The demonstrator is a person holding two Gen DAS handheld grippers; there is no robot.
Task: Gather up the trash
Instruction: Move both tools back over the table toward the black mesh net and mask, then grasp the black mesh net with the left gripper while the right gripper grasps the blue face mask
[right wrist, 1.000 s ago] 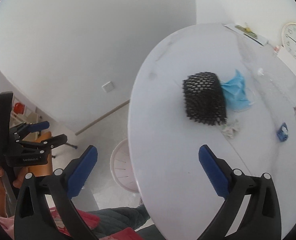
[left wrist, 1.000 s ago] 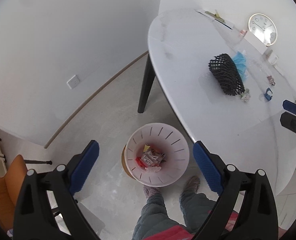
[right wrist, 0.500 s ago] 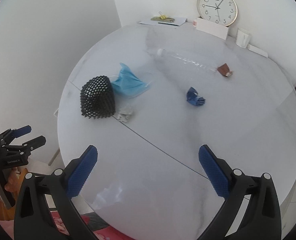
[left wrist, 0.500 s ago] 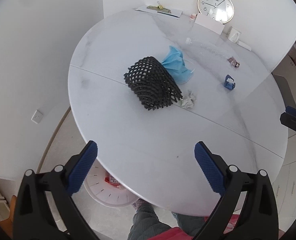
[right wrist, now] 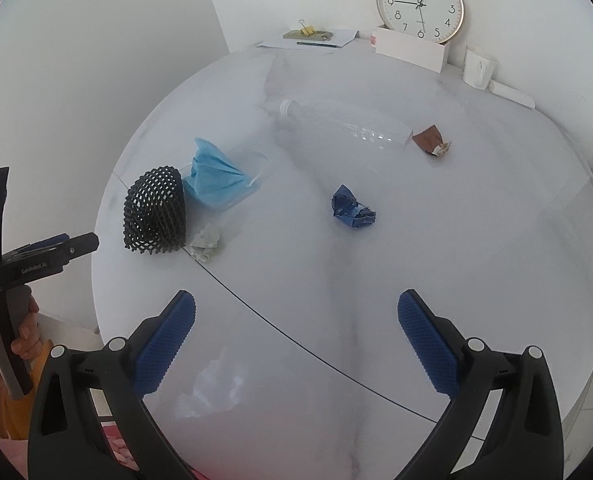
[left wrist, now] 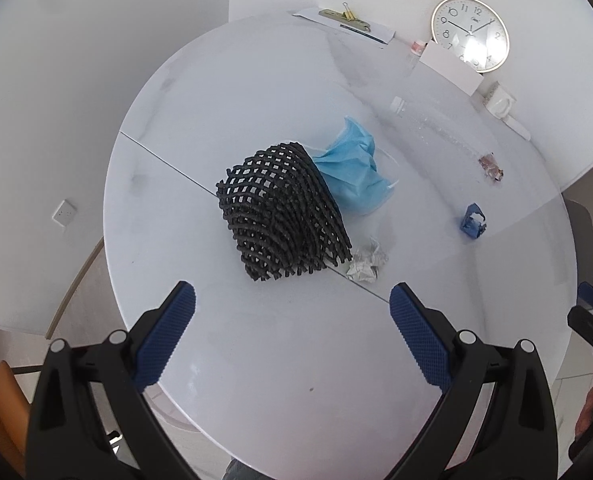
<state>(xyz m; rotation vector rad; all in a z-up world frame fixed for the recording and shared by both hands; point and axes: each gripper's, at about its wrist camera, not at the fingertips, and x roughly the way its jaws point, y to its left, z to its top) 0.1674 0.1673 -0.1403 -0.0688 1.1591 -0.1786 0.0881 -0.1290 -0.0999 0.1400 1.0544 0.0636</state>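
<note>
Left wrist view: left tool is hanging released, jaws spread wide, nothing between them, over the near part of the round white bench. Black foam net is lying just ahead, resting partly on the blue face mask; crumpled paper wad is touching the net's right edge. Blue wrapper and brown wrapper are sitting farther right, well apart. The net is looking light, soft and springy, so likely pinching one mesh edge is enough; squeezing the whole dome would probably just flatten it.

Right wrist view: right tool is also hanging released and empty above the bench. Blue wrapper is lying nearest ahead, looking light and crinkly, probably best gripped across its raised fold. Clear plastic bottle is lying on its side beyond, likely slippery and prone to rolling; grip across the body. Brown wrapper is sitting at the bottle's base end. Mask is limp; take a bunched pleat.
</note>
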